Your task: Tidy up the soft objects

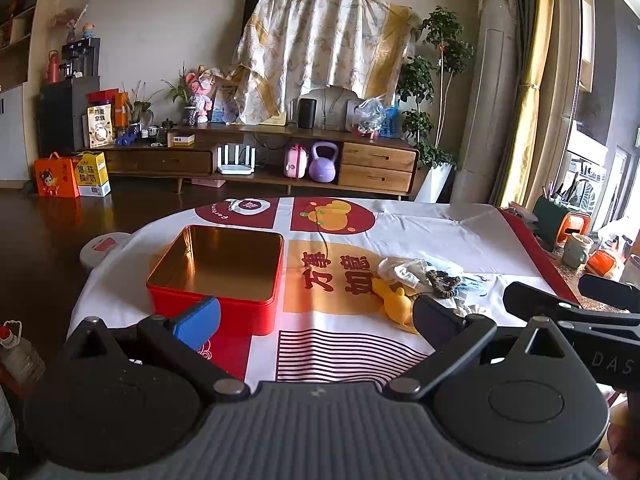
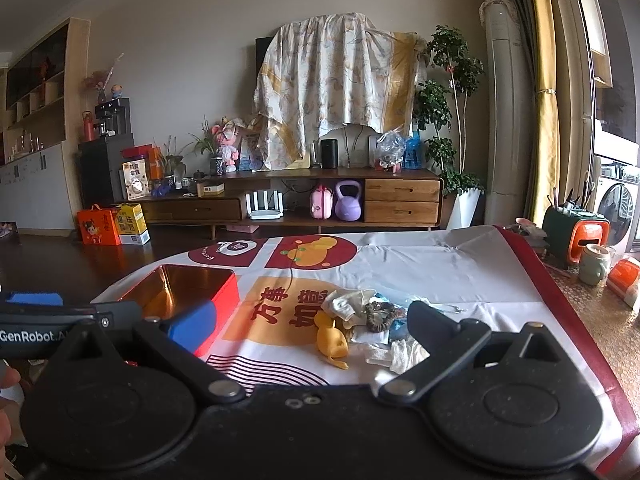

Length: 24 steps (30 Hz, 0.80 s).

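- Left wrist view: your left gripper (image 1: 316, 316) hangs with fingers spread and empty above the near edge of the tablecloth (image 1: 420, 232). The red tin (image 1: 216, 280) sits open just ahead-left; the pile of soft objects (image 1: 420, 284) lies right of the tin, behind your right-hand finger.
- Right wrist view: your right gripper (image 2: 304, 326) is likewise spread wide, holding nothing. The pile, yellow toy (image 2: 332, 342) nearest, lies dead ahead, right of the tin (image 2: 192, 296), making this likely the nearer hand.

Both wrist views face the table (image 1: 420, 232) low, side by side.
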{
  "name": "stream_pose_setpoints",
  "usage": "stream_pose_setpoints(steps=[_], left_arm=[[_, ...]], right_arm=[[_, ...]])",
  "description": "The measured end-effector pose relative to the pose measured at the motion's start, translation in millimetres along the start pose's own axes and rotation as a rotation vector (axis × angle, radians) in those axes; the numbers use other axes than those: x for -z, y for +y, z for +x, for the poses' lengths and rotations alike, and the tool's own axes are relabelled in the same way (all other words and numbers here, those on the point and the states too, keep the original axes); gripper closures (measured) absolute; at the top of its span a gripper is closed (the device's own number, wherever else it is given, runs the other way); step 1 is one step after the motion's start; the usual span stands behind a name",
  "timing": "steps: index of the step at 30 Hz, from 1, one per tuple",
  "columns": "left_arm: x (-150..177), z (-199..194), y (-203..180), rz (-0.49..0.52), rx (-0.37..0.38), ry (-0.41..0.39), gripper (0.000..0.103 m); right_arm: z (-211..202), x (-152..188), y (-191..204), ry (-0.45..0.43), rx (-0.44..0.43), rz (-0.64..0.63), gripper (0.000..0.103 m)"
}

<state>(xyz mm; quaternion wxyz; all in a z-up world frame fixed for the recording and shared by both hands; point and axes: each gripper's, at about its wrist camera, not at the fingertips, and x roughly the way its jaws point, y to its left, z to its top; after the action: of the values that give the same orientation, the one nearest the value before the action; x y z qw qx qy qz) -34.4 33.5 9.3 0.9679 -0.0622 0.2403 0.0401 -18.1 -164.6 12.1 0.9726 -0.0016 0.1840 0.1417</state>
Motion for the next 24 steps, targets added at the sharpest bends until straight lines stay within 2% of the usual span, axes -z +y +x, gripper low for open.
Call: stream_pose_setpoints(steps=[24], left_arm=[[2.7, 4.9, -12.5, 0.011, 0.03, 0.024, 0.0]], right_arm=[[0.1, 3.0, -11.8, 0.015, 0.025, 0.018, 0.002]])
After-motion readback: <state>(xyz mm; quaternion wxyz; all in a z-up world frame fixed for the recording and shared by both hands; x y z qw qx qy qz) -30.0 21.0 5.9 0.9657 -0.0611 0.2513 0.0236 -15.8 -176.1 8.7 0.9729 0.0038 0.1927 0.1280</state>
